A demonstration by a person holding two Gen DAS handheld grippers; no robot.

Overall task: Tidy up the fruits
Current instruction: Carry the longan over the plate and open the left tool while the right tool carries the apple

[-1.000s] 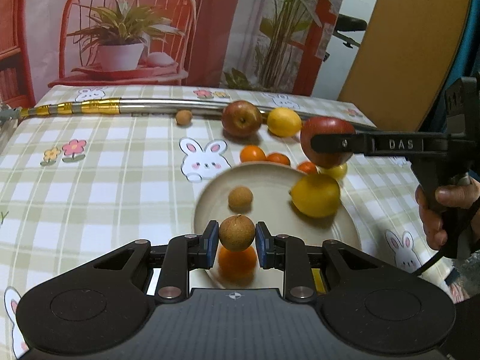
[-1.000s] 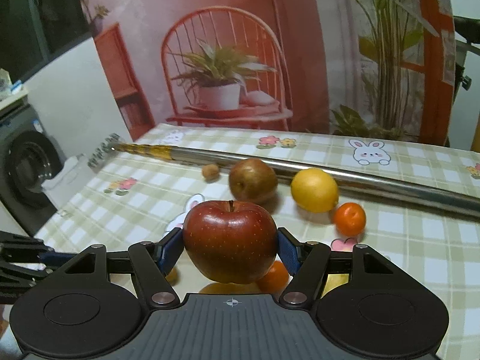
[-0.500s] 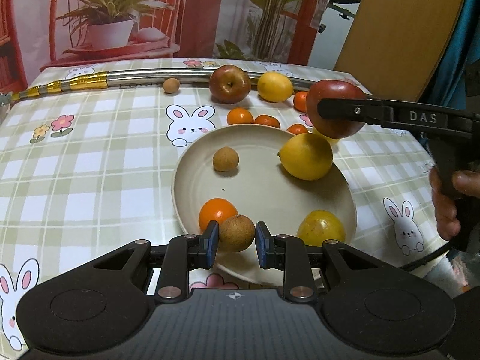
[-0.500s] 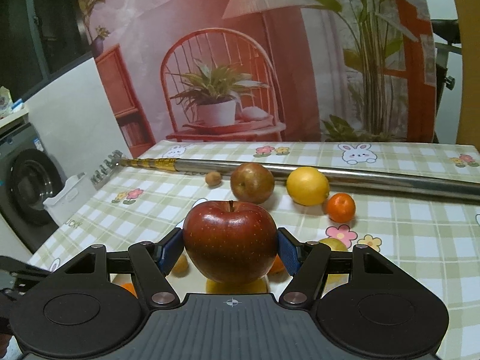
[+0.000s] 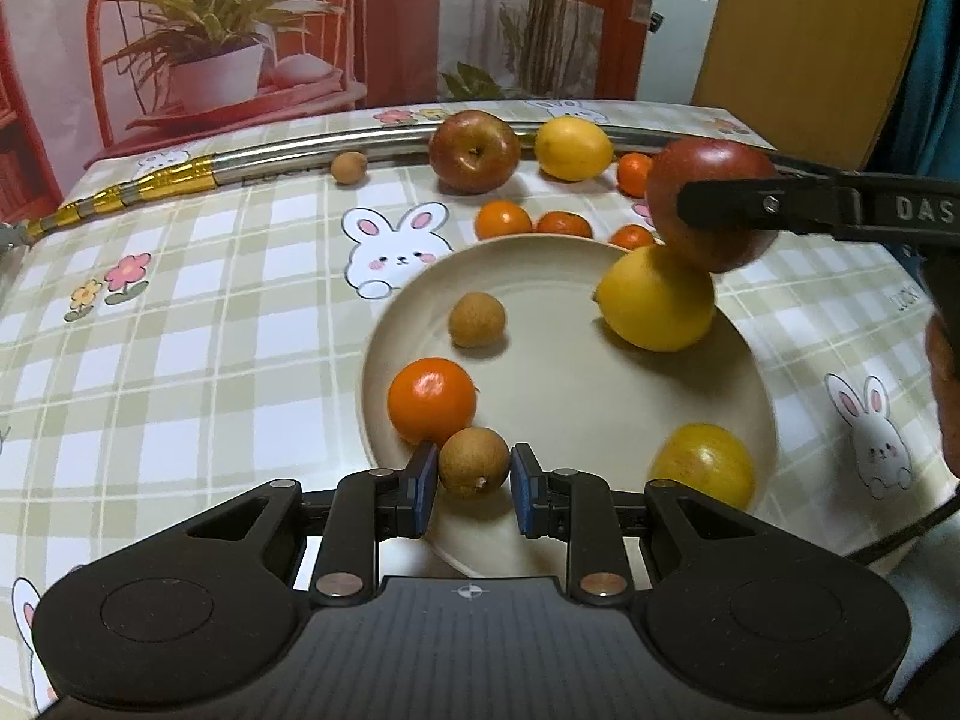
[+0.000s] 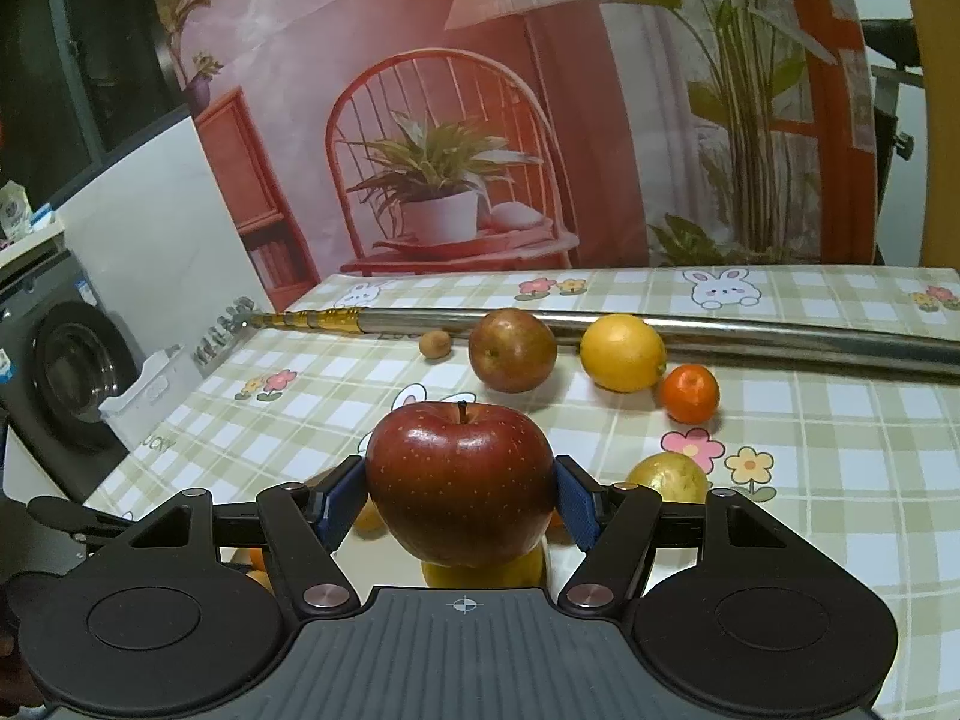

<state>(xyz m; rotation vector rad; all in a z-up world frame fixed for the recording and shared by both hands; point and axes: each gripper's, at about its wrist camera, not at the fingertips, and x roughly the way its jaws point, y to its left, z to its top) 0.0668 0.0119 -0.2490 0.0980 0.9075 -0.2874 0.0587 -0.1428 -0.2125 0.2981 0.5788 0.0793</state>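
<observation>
While the left gripper (image 5: pixel 468 483) keeps its clamp on the small brown fruit (image 5: pixel 472 461), it has sunk toward the plate (image 5: pixel 564 396), beside the tangerine (image 5: pixel 431 401). From the right wrist, the right gripper (image 6: pixel 461 501) still clasps the red apple (image 6: pixel 461 483), unchanged.

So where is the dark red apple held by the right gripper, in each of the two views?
Left wrist view: the dark red apple is at upper right, clamped by the right gripper, above the lemon on the plate.
Right wrist view: it is at bottom centre between the blue pads.
Shared landmark: the metal pole along the table's far edge.
</observation>
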